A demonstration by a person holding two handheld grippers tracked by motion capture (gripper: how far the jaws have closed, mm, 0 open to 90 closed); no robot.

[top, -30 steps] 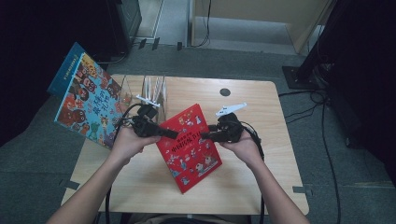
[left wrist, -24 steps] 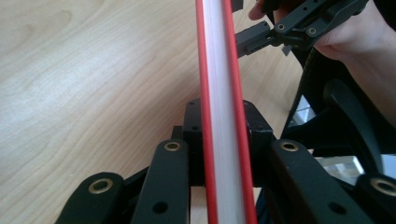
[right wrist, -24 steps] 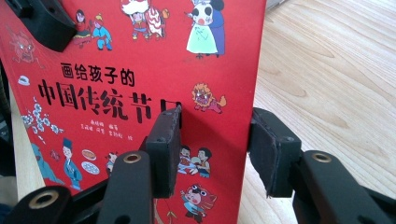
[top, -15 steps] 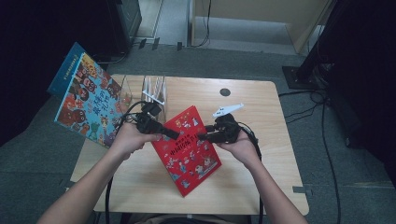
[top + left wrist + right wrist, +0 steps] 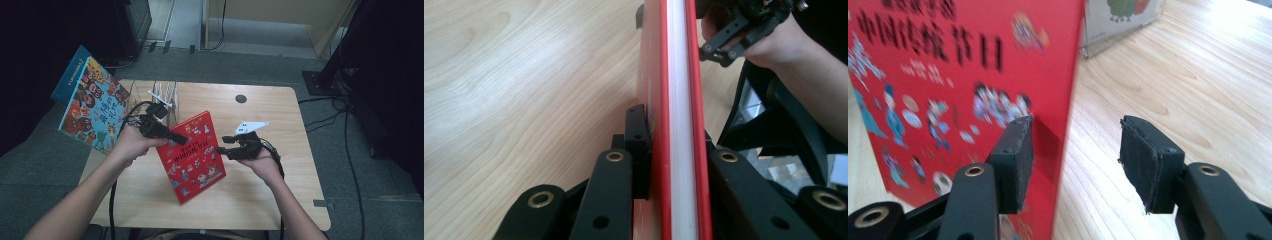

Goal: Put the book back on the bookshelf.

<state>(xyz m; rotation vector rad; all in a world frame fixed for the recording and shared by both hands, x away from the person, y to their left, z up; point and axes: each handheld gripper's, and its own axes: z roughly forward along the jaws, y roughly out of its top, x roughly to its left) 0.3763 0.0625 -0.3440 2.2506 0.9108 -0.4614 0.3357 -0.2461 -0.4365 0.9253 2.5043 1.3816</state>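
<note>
Left gripper (image 5: 181, 140) clamped on the left edge of the red picture book with Chinese lettering on its cover (image 5: 192, 155), jaws pressed against both covers (white page block (image 5: 676, 100) between them in the left gripper view). Book tilted up off the pale wooden table (image 5: 280, 125), near the middle, lower corner toward the near edge. Right gripper (image 5: 220, 149) just beside the book's right edge, jaws apart and just been opening; one pad (image 5: 1015, 160) close to the cover, the other (image 5: 1143, 160) over bare wood, nothing pinched. Clear acrylic book stand (image 5: 160, 97) on the far left of the table. Blue illustrated book (image 5: 92, 107) leaning at the far left, past the table's edge.
</note>
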